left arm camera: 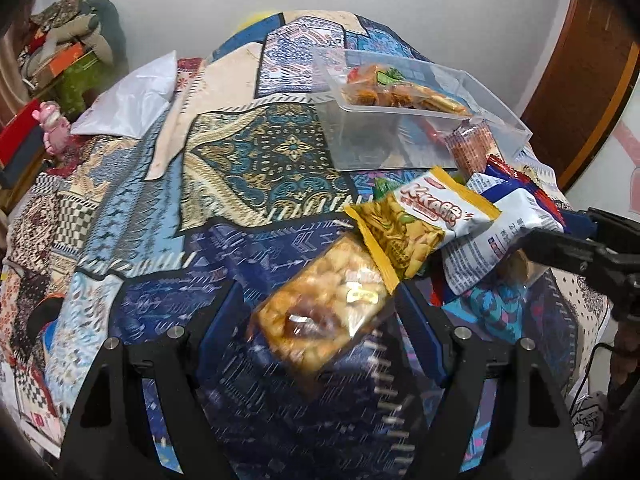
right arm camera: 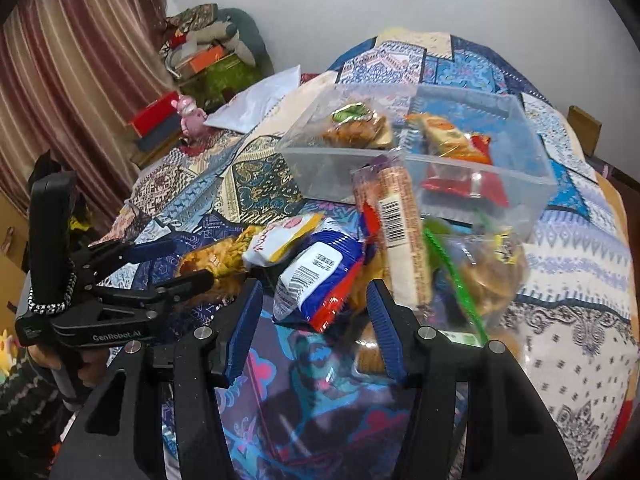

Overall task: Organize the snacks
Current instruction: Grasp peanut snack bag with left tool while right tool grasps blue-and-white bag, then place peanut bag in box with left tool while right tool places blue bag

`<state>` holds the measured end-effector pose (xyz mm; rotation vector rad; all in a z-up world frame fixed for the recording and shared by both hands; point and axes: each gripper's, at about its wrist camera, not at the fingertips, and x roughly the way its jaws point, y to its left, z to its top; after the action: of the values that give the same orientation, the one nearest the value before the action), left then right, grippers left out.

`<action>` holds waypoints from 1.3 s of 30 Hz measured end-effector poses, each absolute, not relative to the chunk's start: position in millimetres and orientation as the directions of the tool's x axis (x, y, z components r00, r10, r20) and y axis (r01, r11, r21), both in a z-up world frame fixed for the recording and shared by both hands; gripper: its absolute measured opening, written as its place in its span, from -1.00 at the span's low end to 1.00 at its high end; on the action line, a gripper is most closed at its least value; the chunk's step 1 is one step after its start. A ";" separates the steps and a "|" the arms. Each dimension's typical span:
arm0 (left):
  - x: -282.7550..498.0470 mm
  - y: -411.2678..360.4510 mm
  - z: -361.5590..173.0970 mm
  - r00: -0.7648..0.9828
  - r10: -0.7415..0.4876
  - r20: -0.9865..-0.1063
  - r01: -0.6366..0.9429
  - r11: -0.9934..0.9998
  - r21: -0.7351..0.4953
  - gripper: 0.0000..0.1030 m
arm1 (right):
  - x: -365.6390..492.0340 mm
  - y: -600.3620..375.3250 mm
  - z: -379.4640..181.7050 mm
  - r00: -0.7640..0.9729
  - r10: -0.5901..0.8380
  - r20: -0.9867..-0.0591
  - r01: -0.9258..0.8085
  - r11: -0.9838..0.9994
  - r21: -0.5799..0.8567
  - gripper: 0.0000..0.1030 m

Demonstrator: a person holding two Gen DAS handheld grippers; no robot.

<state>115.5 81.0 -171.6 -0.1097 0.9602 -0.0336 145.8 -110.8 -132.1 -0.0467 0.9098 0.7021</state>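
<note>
Left gripper (left arm camera: 316, 312) gapes wide around a caramel snack bag (left arm camera: 324, 312), gripping nothing; right gripper (right arm camera: 316, 308) equally wide. Just ahead, the snack pile (left arm camera: 448, 220) overlaps that bag, so lifting could drag neighbours off the counter (left arm camera: 248, 152), short of the far bin (left arm camera: 400, 120).

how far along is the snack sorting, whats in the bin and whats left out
Early on. Done: the clear bin already holds a few packets, an orange one among them. In hand: nothing gripped; the left gripper has its jaws open around a clear bag of puffed snacks, and the right gripper is open too. Left: the pile in front of the bin, including the blue-and-white packet and the biscuit roll.
</note>
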 end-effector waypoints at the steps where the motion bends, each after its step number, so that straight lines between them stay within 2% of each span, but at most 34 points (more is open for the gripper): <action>1: 117.3 80.3 -173.5 0.572 -0.082 -0.816 -0.017 0.994 -0.112 0.51 | 148.5 -108.3 -134.6 0.401 0.540 -0.740 -0.576 0.777 0.255 -0.02; 10: 126.3 75.3 -189.4 0.561 -0.138 -0.816 0.012 0.987 -0.158 0.50 | 163.3 -97.4 -152.0 0.361 0.538 -0.762 -0.561 0.778 0.283 -0.02; 15: 118.7 67.1 -192.7 0.576 -0.141 -0.806 0.036 0.989 -0.147 0.14 | 164.5 -96.9 -161.6 0.330 0.558 -0.762 -0.550 0.770 0.325 -0.02; 18: 116.3 69.1 -190.3 0.572 -0.162 -0.804 0.039 0.985 -0.170 -0.07 | 162.6 -98.8 -160.0 0.338 0.558 -0.758 -0.550 0.771 0.322 -0.10; 27: 93.1 73.5 -172.5 0.602 -0.103 -0.792 0.004 0.992 -0.126 -0.08 | 153.7 -110.7 -143.5 0.377 0.577 -0.725 -0.557 0.766 0.320 -0.27; 39: 81.4 77.9 -109.6 0.706 -0.075 -0.705 -0.012 0.993 -0.118 -0.08 | 148.6 -141.5 -108.0 0.479 0.584 -0.655 -0.524 0.789 0.320 -0.28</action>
<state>81.4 77.9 -109.6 -0.1164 0.7872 -0.0352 148.6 -141.5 -108.0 0.0794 0.8302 0.6767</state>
